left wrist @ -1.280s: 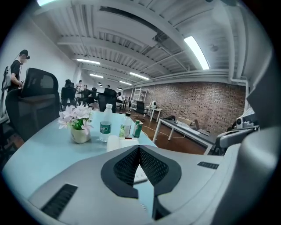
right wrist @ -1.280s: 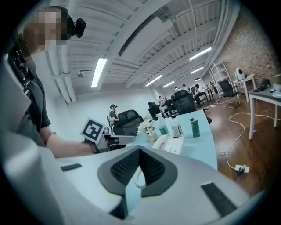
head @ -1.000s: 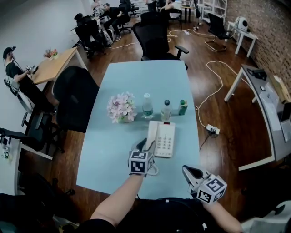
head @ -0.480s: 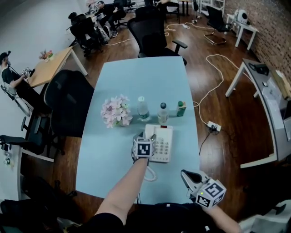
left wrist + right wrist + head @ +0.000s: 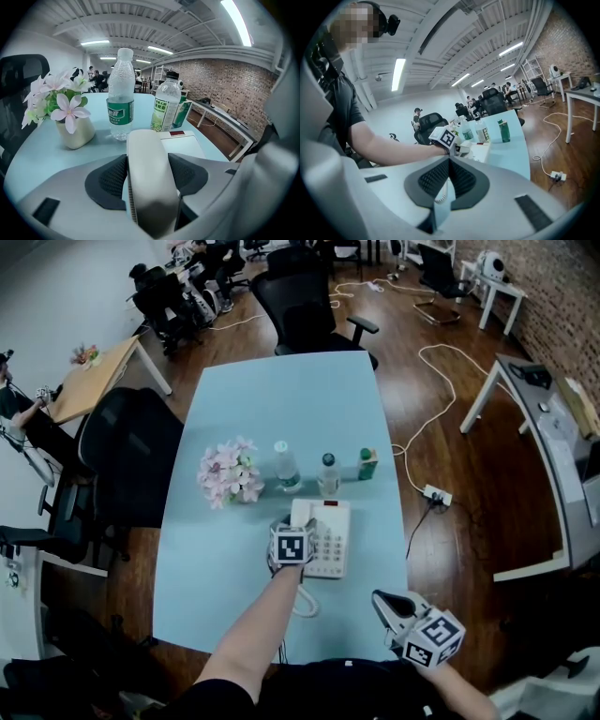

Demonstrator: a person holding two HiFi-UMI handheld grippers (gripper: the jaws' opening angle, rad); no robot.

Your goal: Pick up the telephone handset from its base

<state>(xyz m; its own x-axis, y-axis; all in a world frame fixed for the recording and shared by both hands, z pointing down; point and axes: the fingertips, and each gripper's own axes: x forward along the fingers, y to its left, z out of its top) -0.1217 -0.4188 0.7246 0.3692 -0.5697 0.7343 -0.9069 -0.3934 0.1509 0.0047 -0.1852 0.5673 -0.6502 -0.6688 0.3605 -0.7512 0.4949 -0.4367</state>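
A white telephone [image 5: 330, 542] lies on the light blue table [image 5: 272, 399], with its handset [image 5: 299, 511] in the cradle on its left side. My left gripper [image 5: 297, 524] points down over the handset. In the left gripper view the handset [image 5: 146, 159] lies lengthwise between the two dark pads. The jaws of this gripper [image 5: 149, 183] are closing round it, and a dark slit still shows at the right pad. My right gripper [image 5: 380, 600] hangs off the table's near right corner. Its pads [image 5: 461, 180] meet with nothing between them.
Behind the phone stand a pot of pink flowers [image 5: 225, 474], a clear water bottle [image 5: 283, 465], a second bottle [image 5: 327, 474] and a small green bottle [image 5: 367, 463]. The coiled cord [image 5: 305, 601] loops toward the near edge. Black chairs [image 5: 127, 456] stand left and at the far end.
My left gripper has moved forward and down from the phone's near edge until it straddles the handset. The right gripper has stayed near the table's corner.
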